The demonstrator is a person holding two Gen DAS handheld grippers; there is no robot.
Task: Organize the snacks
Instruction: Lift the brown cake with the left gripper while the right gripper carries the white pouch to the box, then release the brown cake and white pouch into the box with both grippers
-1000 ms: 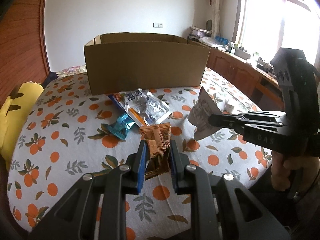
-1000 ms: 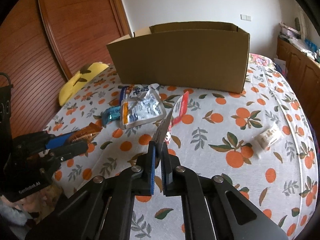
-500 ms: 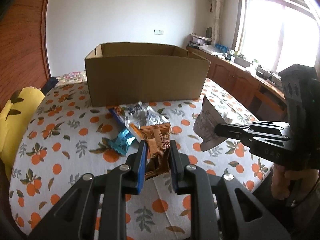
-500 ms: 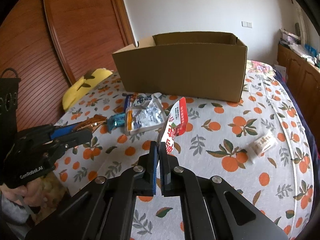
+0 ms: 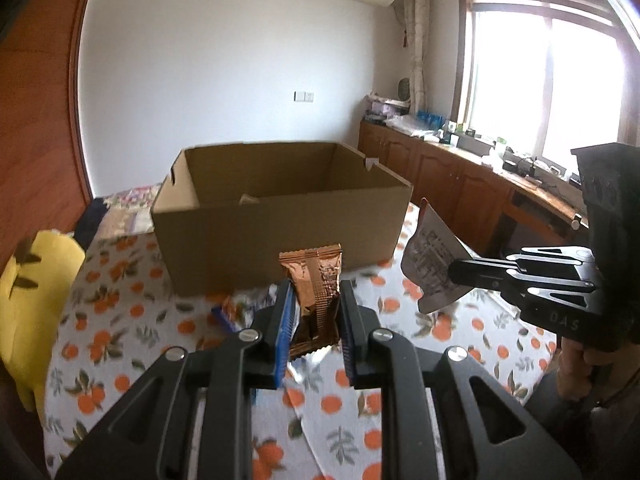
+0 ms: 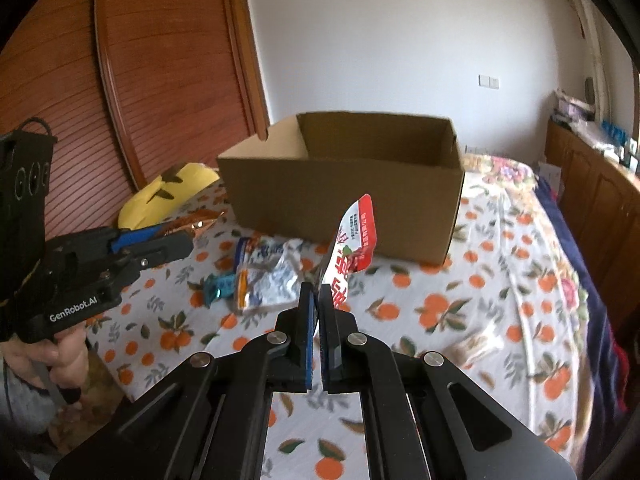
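Left wrist view: left tongs (image 5: 314, 312) clamp a brown packet (image 5: 314, 292), upright between the blue pads, lifted off the orange-print cloth (image 5: 120, 344). Open box (image 5: 280, 216) straight ahead beyond the tongs. Right tongs (image 5: 454, 272) off to the right, pinching a pouch (image 5: 432, 268), grey printed back showing. A blue-edged wrapper (image 5: 224, 314) peeks out left of the tongs, blurred.

Right wrist view: right tongs (image 6: 316, 304) closed tight on the red-and-white pouch (image 6: 354, 240), which sticks up and right from the tips, in the air. Box (image 6: 344, 200) ahead. Clear bag (image 6: 268, 276) and teal wrapper (image 6: 218, 286) lie on the cloth, left of the tips. Left tongs (image 6: 188, 236) far left with the brown packet (image 6: 200, 222). Small pale packet (image 6: 476, 344) on the right, blurred.
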